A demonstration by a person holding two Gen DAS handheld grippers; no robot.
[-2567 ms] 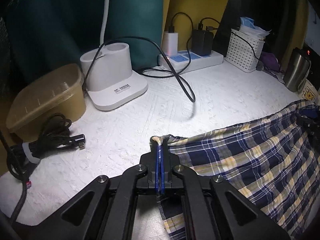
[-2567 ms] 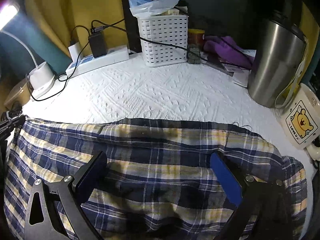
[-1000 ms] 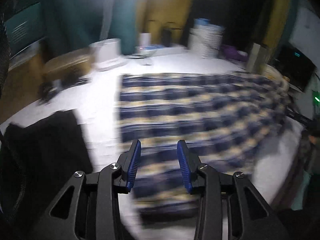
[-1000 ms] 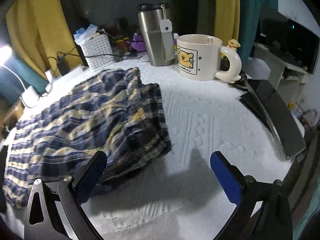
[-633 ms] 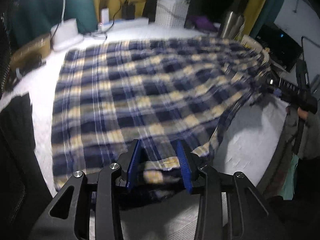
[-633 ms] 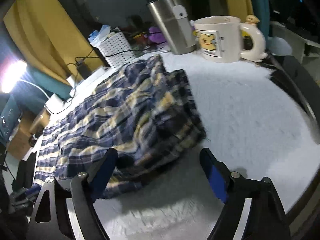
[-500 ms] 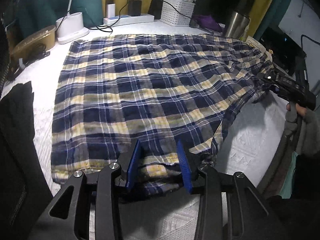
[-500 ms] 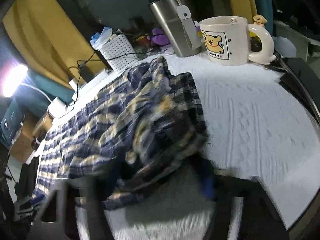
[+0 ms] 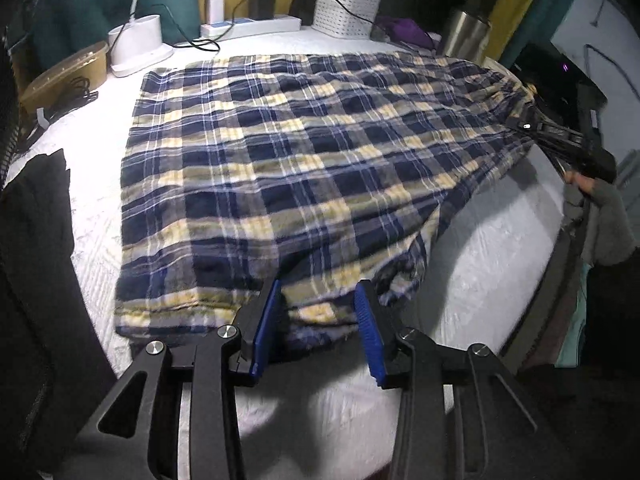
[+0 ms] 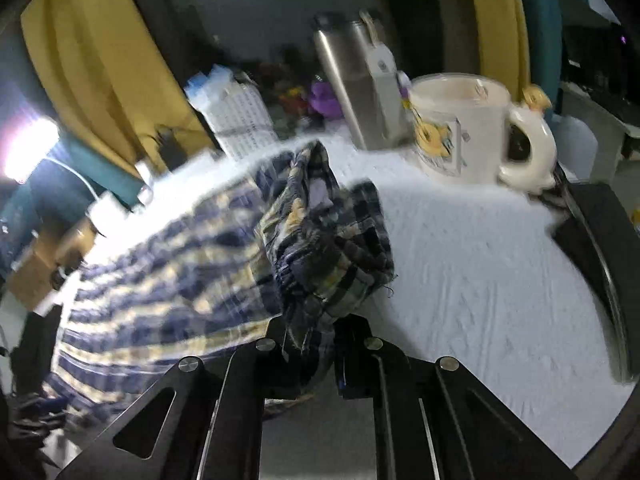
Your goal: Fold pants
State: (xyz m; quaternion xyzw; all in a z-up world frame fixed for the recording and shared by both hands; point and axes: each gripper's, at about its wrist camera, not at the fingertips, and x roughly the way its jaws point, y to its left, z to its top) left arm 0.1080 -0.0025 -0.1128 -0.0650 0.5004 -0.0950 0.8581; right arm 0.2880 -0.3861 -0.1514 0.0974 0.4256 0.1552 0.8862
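Blue, navy and yellow plaid pants [image 9: 288, 160] lie spread flat on the white textured table cover [image 9: 492, 248]. My left gripper [image 9: 318, 316] is open, its blue pads on either side of the pants' near hem, low over the cloth. My right gripper [image 10: 310, 344] is shut on the bunched waistband end of the pants [image 10: 320, 240] and lifts it slightly. The right gripper also shows in the left wrist view [image 9: 560, 140] at the far right edge of the pants.
At the back stand a white lamp base [image 9: 138, 46], a power strip [image 9: 252, 26], a white basket [image 9: 346, 8] and a steel tumbler [image 10: 352, 80]. A cream bear mug [image 10: 464, 128] stands right of the tumbler. A dark cloth [image 9: 36, 208] lies left of the pants.
My right gripper has closed on the waistband end and raised it. My left gripper let go of the far corner earlier, swung round to the near hem, and now sits closer to it.
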